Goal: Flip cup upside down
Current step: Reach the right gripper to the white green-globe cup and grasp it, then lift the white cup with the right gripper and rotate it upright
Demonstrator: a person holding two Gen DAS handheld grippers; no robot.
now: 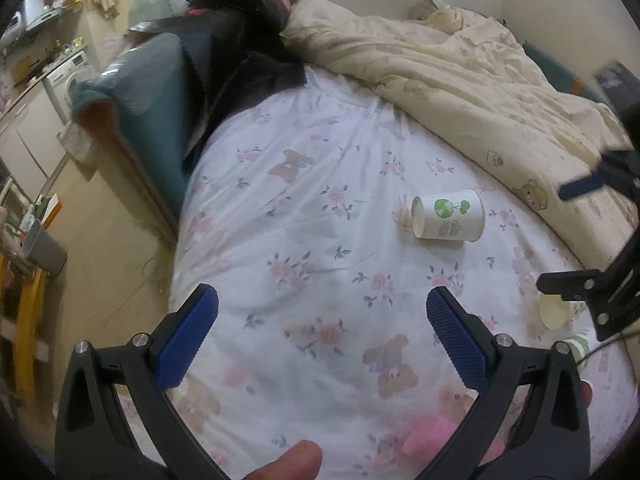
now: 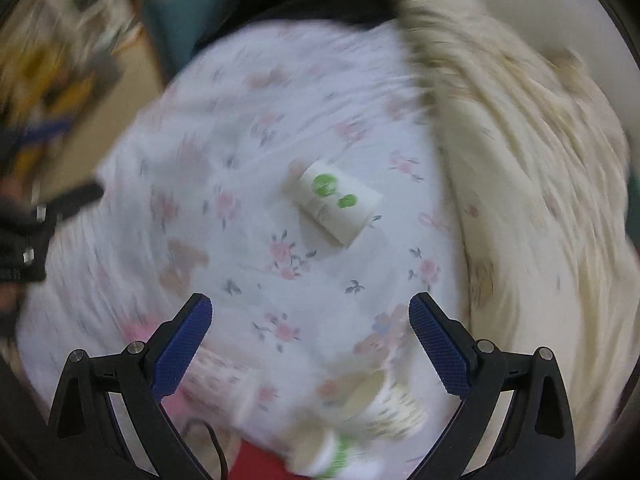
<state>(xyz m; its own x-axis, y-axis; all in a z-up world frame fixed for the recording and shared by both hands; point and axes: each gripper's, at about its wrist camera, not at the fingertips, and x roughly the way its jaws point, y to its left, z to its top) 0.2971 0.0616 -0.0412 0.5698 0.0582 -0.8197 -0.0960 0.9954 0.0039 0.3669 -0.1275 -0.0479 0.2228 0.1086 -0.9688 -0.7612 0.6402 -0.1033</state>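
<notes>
The white paper cup with green print [image 1: 448, 216] [image 2: 338, 204] lies on its side on the floral bedsheet [image 1: 312, 208], centre-right of frame, mouth leftward. Left gripper [image 1: 322, 330] and right gripper [image 2: 310, 334] are both spread, empty; the cup sits ahead of each.

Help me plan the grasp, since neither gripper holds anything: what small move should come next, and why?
Probably bring the right gripper, open and empty, down toward the paper cup ahead of it. The cup lies on its side on the floral sheet, mouth toward the left, untouched. The left gripper is open too but looks farther from it.
</notes>
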